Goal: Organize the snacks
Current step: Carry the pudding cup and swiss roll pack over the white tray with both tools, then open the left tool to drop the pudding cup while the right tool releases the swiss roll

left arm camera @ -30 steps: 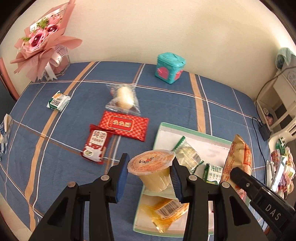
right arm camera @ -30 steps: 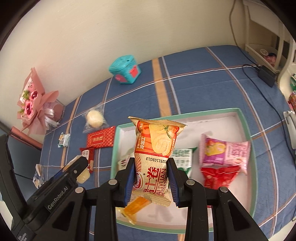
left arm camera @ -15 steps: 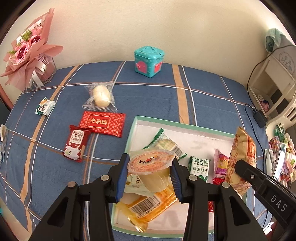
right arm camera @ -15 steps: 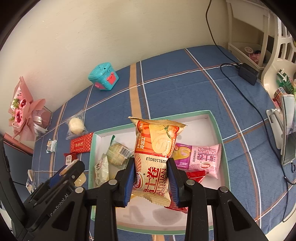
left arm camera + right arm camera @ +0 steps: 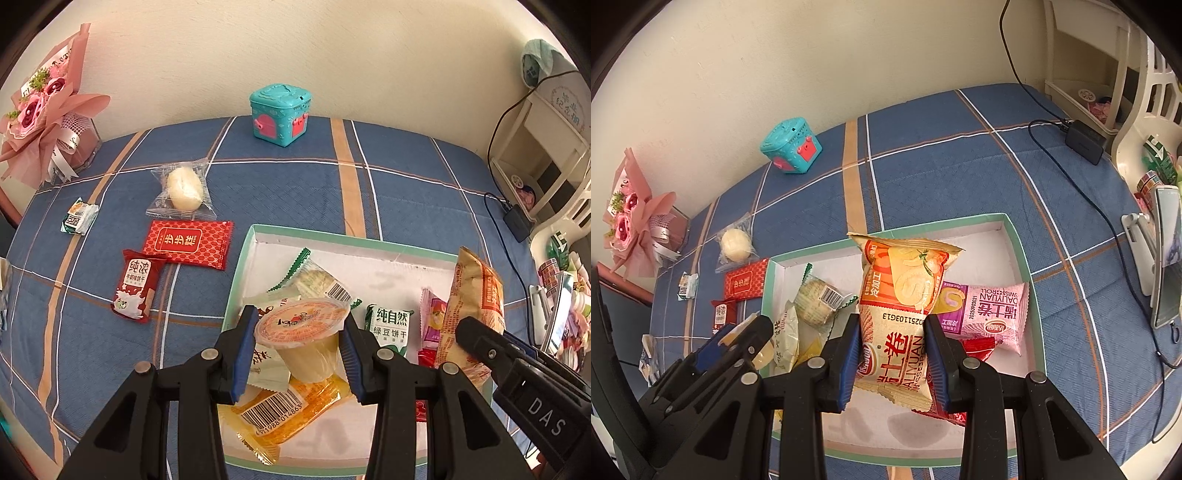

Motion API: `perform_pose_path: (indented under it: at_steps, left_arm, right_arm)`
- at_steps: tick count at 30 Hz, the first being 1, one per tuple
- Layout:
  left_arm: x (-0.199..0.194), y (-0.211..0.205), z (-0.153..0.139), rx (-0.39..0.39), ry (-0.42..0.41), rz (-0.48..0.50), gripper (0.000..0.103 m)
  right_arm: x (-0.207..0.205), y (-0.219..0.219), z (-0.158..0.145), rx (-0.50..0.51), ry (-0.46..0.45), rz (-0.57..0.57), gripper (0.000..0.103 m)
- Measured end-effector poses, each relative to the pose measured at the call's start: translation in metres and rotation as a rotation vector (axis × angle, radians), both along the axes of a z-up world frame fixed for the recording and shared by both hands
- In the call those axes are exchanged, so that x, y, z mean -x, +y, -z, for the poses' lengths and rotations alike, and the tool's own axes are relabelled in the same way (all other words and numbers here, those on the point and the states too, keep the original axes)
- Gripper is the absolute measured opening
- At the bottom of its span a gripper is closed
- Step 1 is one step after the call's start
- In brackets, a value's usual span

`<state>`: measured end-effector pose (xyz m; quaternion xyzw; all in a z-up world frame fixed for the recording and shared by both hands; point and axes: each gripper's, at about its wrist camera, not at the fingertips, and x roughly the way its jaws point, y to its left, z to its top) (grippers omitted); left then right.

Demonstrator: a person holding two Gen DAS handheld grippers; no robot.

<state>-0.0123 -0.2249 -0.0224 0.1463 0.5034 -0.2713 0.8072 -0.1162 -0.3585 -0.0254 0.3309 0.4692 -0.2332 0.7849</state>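
- Change: over the last second both grippers have travelled from the tray's left edge to a position above the tray (image 5: 1021, 254); in the left wrist view the loose snacks on the cloth have slid off to the left. Judged meaning: both carried items are now over the drop zone, and release is the likely next step
- Left gripper (image 5: 298, 349): closed on the jelly cup (image 5: 303, 334), pads on the cup wall under the foil lid, cup upright, held above the packets in the tray's left half
- Right gripper (image 5: 891, 360): closed on the orange roll packet (image 5: 901, 306), packet standing upright between the pads, above the tray's middle
- Tray: green-rimmed, white inside, lying on the blue plaid cloth (image 5: 406, 192)
- Count, in tray: about seven packets; green-edged biscuit (image 5: 314, 282), one green-and-white cracker pack (image 5: 389, 328), one pink Swiss roll pack (image 5: 986, 312), one orange barcoded packet (image 5: 284, 410), one pale packet partly hidden, one red packet (image 5: 977, 349) partly hidden, and one further pale packet partly hidden at the left
- Count, still on cloth: four clear, namely one clear-wrapped bun (image 5: 183, 188), one red flat packet (image 5: 188, 245), one red milk-biscuit packet (image 5: 136, 291), one small green packet (image 5: 78, 220); something more at the left edge, too cut off to name
- Not snacks: one teal box (image 5: 279, 114), one pink bouquet (image 5: 40, 107)
- Judged progress: past halfway, several items to collect
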Motion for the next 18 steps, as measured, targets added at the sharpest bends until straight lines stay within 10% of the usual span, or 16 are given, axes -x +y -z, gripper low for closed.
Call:
perform_pose_path:
  at_steps: [18]
  left_arm:
    - [-0.002, -0.004, 0.015, -0.024, 0.035, 0.001, 0.044]
  right_arm:
    - [-0.006, 0.0, 0.013, -0.025, 0.04, -0.021, 0.036]
